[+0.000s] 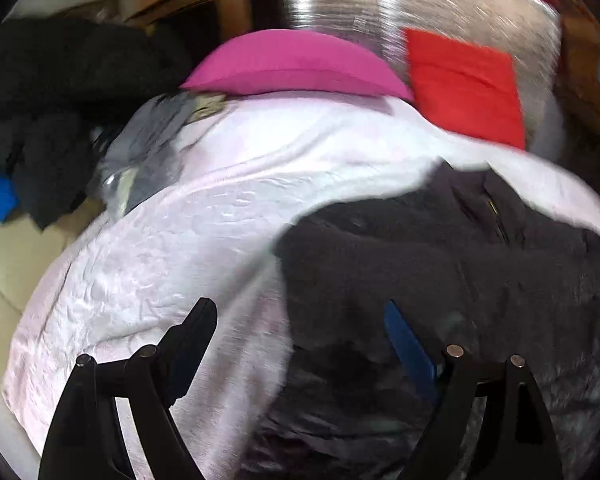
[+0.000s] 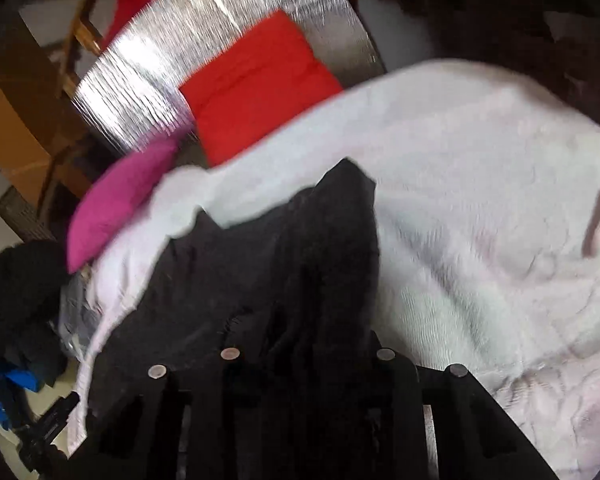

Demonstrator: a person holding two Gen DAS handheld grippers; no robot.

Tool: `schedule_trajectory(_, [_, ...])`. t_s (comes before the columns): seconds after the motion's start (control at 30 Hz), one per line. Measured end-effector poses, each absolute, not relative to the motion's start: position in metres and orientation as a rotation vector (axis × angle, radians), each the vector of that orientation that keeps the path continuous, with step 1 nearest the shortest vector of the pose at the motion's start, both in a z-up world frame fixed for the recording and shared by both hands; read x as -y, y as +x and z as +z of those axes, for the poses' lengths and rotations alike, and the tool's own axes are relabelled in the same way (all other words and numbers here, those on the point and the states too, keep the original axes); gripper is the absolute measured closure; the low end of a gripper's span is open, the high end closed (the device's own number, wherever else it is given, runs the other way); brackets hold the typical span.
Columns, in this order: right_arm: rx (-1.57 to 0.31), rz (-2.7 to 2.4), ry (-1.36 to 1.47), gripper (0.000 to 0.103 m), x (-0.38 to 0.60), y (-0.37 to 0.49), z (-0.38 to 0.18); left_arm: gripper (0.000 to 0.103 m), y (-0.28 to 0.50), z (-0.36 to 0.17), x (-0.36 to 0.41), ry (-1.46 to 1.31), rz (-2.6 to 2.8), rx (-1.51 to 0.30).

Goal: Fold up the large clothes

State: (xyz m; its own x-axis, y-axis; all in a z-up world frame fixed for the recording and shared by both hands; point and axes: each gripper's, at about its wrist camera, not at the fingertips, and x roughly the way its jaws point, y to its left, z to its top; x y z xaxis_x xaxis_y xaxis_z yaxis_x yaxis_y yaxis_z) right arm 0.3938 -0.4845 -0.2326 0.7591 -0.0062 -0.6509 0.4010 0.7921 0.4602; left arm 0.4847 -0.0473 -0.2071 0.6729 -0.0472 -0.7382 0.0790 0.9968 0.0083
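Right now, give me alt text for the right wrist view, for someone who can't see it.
The right gripper is closed on a bunched fold of a dark grey fabric garment lying on a pale pink textured blanket. Behind lie a folded red cloth and a magenta folded cloth by a shiny silver sheet.

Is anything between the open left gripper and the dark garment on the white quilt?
Nothing visible. The left gripper, jaws wide apart, hovers over the dark fuzzy garment, which lies on the white textured quilt. Only open air shows between them.
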Motion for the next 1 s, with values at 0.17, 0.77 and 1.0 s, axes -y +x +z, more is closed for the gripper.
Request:
schedule_trajectory(0.17, [-0.795, -0.256, 0.717, 0.064, 0.498, 0.394, -0.262, 0.017, 0.509, -0.226, -0.004, -0.167, -0.053, -0.97])
schedule_trajectory(0.77, [-0.853, -0.061, 0.897, 0.027, 0.522, 0.361, -0.275, 0.048, 0.507, -0.269, 0.028, -0.362, -0.342, -1.189])
schedule_trajectory(1.0, [-0.853, -0.09, 0.646, 0.063, 0.483, 0.355, -0.246, 0.059, 0.504, -0.252, 0.033, -0.318, -0.369, -1.127])
